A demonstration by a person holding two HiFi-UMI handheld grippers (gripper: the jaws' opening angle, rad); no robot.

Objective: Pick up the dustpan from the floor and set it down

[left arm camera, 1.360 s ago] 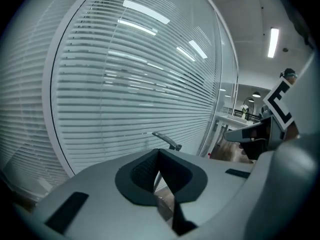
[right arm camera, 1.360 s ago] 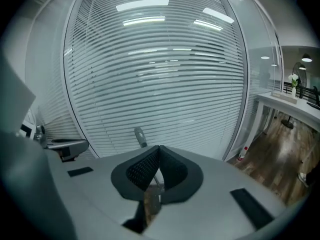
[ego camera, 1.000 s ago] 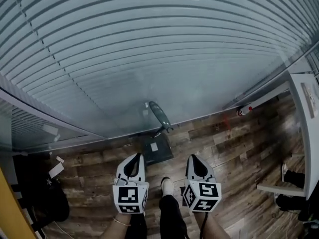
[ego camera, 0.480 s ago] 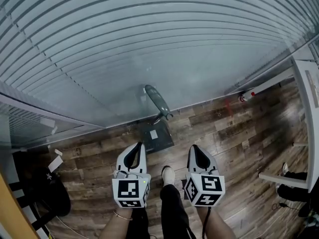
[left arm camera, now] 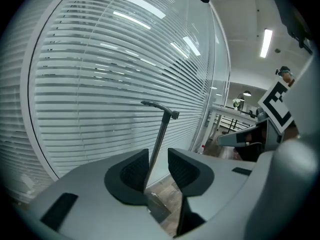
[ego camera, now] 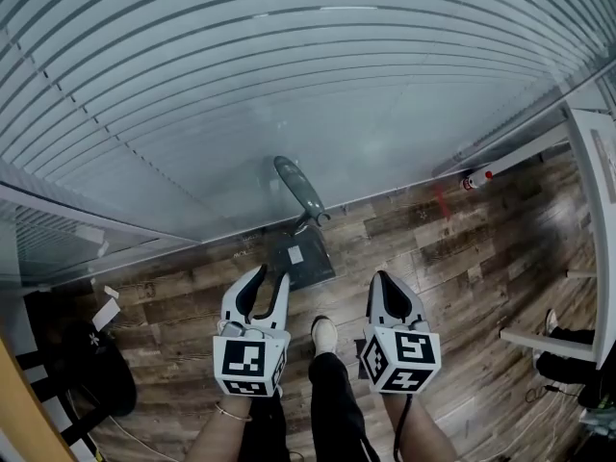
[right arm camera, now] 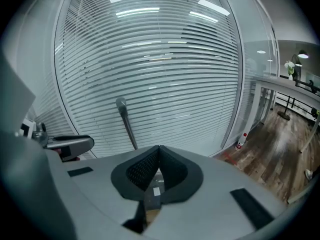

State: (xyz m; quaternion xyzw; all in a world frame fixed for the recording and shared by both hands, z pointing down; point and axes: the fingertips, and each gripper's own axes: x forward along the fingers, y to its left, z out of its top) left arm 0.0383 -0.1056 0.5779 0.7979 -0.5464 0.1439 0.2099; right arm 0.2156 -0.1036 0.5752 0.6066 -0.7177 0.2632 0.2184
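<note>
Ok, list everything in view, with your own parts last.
Dark grey plastic dustpan with a long upright handle: one, dark grey, on the floor at the wall's base, ahead of the left gripper.
Slatted blinds behind glass: one wall, pale grey, top.
Wood-plank floor: brown, below.
Small bottle with a red cap: one, white, on the floor by the wall, right.
Table: one, white, right edge.
Bag-like heap: one, black, lower left.
Shoe: one, white, between the grippers.
Left gripper: white, jaws apart and just been opening, gripping nothing.
Right gripper: white, jaws together, empty.
</note>
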